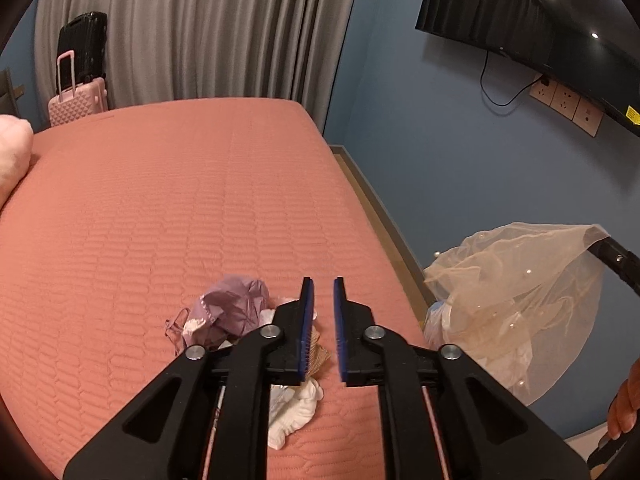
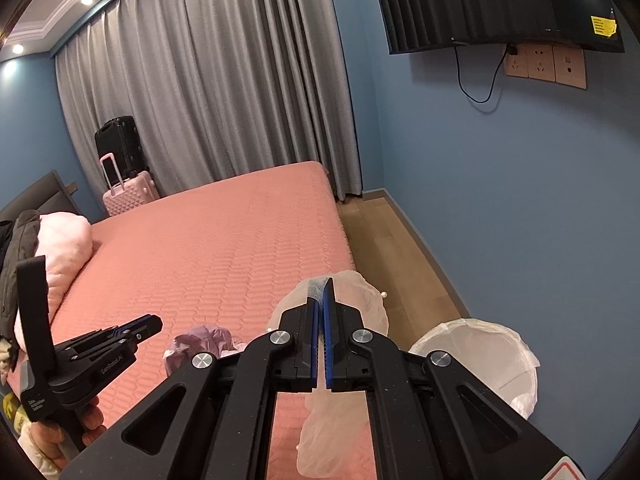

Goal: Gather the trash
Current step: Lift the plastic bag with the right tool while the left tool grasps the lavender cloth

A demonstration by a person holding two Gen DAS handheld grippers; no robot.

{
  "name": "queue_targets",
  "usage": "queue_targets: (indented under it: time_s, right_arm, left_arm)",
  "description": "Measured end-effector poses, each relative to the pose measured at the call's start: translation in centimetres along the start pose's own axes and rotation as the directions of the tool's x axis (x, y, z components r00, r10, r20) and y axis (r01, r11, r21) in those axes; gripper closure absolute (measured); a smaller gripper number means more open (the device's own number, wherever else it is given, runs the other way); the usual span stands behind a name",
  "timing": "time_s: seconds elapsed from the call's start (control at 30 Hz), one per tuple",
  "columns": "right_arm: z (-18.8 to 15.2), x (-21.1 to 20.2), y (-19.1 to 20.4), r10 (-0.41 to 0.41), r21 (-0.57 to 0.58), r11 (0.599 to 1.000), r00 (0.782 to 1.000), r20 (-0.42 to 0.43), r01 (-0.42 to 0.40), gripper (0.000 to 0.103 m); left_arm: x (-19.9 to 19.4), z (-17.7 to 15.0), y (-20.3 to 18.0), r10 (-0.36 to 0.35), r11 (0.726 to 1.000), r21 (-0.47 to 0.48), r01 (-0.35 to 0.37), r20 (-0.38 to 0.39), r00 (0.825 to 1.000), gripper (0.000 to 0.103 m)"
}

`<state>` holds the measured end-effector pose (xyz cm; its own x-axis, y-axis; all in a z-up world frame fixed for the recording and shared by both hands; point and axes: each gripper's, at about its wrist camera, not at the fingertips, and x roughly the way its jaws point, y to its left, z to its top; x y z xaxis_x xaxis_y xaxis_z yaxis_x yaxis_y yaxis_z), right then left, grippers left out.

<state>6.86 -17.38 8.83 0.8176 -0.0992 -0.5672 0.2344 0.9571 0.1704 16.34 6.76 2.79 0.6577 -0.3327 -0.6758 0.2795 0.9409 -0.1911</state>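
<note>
On the near end of the pink quilted bed (image 1: 160, 208), a small heap of trash sits under the left tongs (image 1: 322, 285): a crumpled purple plastic bag (image 1: 232, 308), white crumpled tissue (image 1: 296, 412) and a scrap of brownish paper, mostly hidden behind the fingers. Left tongs are released, pads clearly apart, holding nothing, poised just above the heap. Right tongs (image 2: 322, 304) are clenched on a thin translucent bag (image 2: 360, 300), which hangs slack off the bed edge near the lined bin (image 2: 480, 344) on the floor. Judgement: all pieces look very light, soft and crushable, none fragile; the plastic is probably slick and springy, so a shallow pinch may slip. Best hold for the purple bag is likely a bunched fold at its crown. Tissue compresses readily and should take a grip at its thickest wad. Held translucent bag appears limp, so it may sway.
</note>
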Motion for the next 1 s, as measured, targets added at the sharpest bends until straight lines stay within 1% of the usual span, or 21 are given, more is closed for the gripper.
queue_targets:
  time_s: [0.07, 0.13, 0.17, 0.3, 0.4, 0.47, 0.63, 0.73, 0.8, 0.83, 0.87, 0.9, 0.93, 0.97, 1.0]
  right_arm:
    - [-0.4, 0.0, -0.2, 0.001, 0.000, 1.000, 1.000, -0.008, -0.001, 0.102]
    - [-0.9, 0.3, -0.1, 0.008, 0.001, 1.000, 1.000, -0.020, -0.008, 0.102]
    - [-1.1, 0.6, 0.0, 0.012, 0.004, 1.000, 1.000, -0.027, -0.012, 0.102]
    - [-2.4, 1.8, 1.1, 0.045, 0.021, 0.999, 0.998, -0.054, -0.044, 0.102]
    - [-3.2, 3.1, 1.8, 0.072, 0.036, 0.997, 0.994, -0.079, -0.069, 0.102]
    - [-3.8, 4.0, 2.6, 0.089, 0.045, 0.995, 0.991, -0.096, -0.085, 0.102]
    - [-4.2, 6.3, 4.8, 0.104, 0.027, 0.995, 0.987, -0.122, -0.101, 0.102]
    - [-4.3, 7.4, 5.7, 0.112, 0.026, 0.994, 0.984, -0.137, -0.109, 0.102]
    - [-4.4, 8.0, 6.3, 0.114, 0.026, 0.993, 0.983, -0.145, -0.111, 0.102]
    - [-4.5, 8.3, 6.5, 0.115, 0.026, 0.993, 0.982, -0.149, -0.113, 0.102]
    - [-4.6, 8.5, 6.7, 0.117, 0.027, 0.993, 0.981, -0.153, -0.114, 0.102]
    - [-4.5, 8.6, 6.8, 0.117, 0.026, 0.993, 0.981, -0.156, -0.114, 0.102]
    - [-4.6, 8.7, 7.0, 0.118, 0.026, 0.993, 0.980, -0.159, -0.115, 0.102]
    - [-4.6, 8.7, 7.1, 0.119, 0.025, 0.993, 0.980, -0.160, -0.116, 0.102]
    - [-4.6, 8.7, 7.0, 0.118, 0.023, 0.993, 0.980, -0.159, -0.116, 0.102]
  left_arm:
    - [0.7, -0.7, 1.2, 0.024, 0.999, -0.034, -0.025, -0.012, 1.000, 0.052]
    - [1.2, -1.2, 2.7, 0.041, 0.997, -0.068, -0.042, -0.005, 0.999, 0.044]
    - [1.5, -1.4, 3.3, 0.053, 0.996, -0.075, -0.054, -0.009, 0.999, 0.043]
    - [3.7, -1.5, 6.3, 0.104, 0.989, -0.100, -0.110, -0.062, 0.993, 0.043]
    - [5.1, -1.8, 8.5, 0.119, 0.982, -0.135, -0.131, -0.096, 0.988, 0.043]
    - [6.0, -2.3, 9.3, 0.128, 0.979, -0.144, -0.145, -0.117, 0.985, 0.043]
    - [8.9, -3.1, 11.1, 0.110, 0.976, -0.168, -0.141, -0.181, 0.977, 0.044]
    - [10.2, -3.3, 11.4, 0.098, 0.977, -0.164, -0.133, -0.203, 0.974, 0.044]
    - [10.9, -3.3, 11.4, 0.086, 0.979, -0.163, -0.122, -0.213, 0.973, 0.050]
    - [11.2, -3.3, 11.5, 0.077, 0.981, -0.159, -0.114, -0.220, 0.972, 0.059]
    - [11.5, -3.3, 11.5, 0.071, 0.983, -0.152, -0.108, -0.227, 0.971, 0.074]
    - [11.8, -3.3, 11.3, 0.070, 0.984, -0.144, -0.106, -0.234, 0.970, 0.083]
    - [11.9, -3.3, 11.3, 0.068, 0.985, -0.140, -0.103, -0.239, 0.969, 0.094]
    - [11.7, -3.2, 11.2, 0.068, 0.985, -0.140, -0.103, -0.237, 0.969, 0.098]
    - [11.5, -3.0, 10.9, 0.067, 0.985, -0.139, -0.100, -0.227, 0.972, 0.098]
